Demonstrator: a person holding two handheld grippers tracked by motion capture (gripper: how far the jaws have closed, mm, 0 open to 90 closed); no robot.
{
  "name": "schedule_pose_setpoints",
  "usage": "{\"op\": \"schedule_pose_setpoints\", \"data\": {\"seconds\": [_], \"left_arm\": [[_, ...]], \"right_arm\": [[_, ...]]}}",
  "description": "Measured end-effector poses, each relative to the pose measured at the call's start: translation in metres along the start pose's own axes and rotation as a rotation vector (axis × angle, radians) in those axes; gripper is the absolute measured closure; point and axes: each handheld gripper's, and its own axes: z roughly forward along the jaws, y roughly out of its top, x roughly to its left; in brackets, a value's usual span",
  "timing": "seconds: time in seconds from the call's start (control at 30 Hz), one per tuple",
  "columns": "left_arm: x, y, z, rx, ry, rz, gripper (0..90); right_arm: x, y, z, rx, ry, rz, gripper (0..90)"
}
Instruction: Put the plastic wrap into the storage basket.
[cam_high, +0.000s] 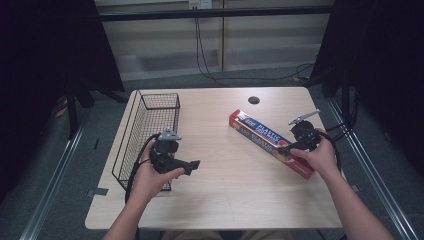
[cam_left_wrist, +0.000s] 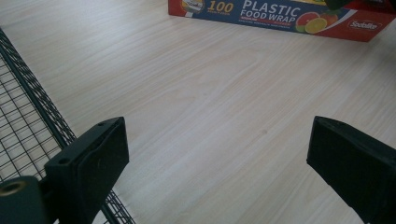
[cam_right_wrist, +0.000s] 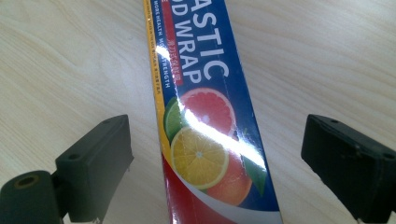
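Broadly, largest first: light wood-grain table (cam_high: 225, 190), small dark round hole (cam_high: 254, 100) near far edge. On table's left side, black wire basket (cam_high: 150, 125), long & narrow, running near-to-far, nothing visible inside; same mesh at left of left gripper view (cam_left_wrist: 23, 121). Right of centre, plastic food wrap box (cam_high: 265, 140) lying flat, diagonal, far end toward table middle, near end toward right edge; red & blue w/ citrus print, "100 PLASTIC FOOD WRAP" readable across top of left gripper view (cam_left_wrist: 280, 14). Left hand (cam_high: 150, 177) gripping left gripper (cam_high: 192, 166) just beside basket's near-right corner, above bare wood, jaws pointing right toward box, well apart from it; in own view (cam_left_wrist: 217, 154) jaws spread wide, nothing but tabletop betw. them. Right hand (cam_high: 320, 157) w/ right gripper (cam_high: 292, 148) at box's near end, grey plate on top. In right gripper view (cam_right_wrist: 215, 154) jaws spread wide, one each side of box (cam_right_wrist: 205, 121), clear wood gap both sides, not touching cardboard; orange, grapefruit & lime print sitting betw. them. Cables trailing from both grippers.
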Motion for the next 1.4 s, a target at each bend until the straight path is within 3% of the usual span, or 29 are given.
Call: {"op": "schedule_pose_setpoints", "data": {"seconds": [0.3, 0.57, 0.83, 1.2, 1.4], "left_arm": [[-0.001, 0.001, 0.0, 0.003, -0.002, 0.001, 5.4], [-0.001, 0.001, 0.001, 0.0, -0.007, -0.001, 5.4], [-0.001, 0.001, 0.002, 0.004, 0.0, 0.001, 5.6], [-0.002, 0.001, 0.004, 0.011, -0.008, 0.002, 5.7], [-0.001, 0.001, 0.004, 0.011, -0.011, 0.001, 5.8]], "right_arm": [[0.001, -0.001, 0.008, 0.043, -0.004, -0.013, 8.3], [-0.003, -0.009, 0.015, 0.069, 0.003, 0.019, 9.5], [-0.004, -0.013, 0.019, 0.097, 0.012, -0.001, 14.5], [-0.003, -0.013, 0.026, 0.144, -0.004, 0.047, 17.4], [-0.004, -0.013, 0.026, 0.15, 0.01, 0.06, 21.8]]}}
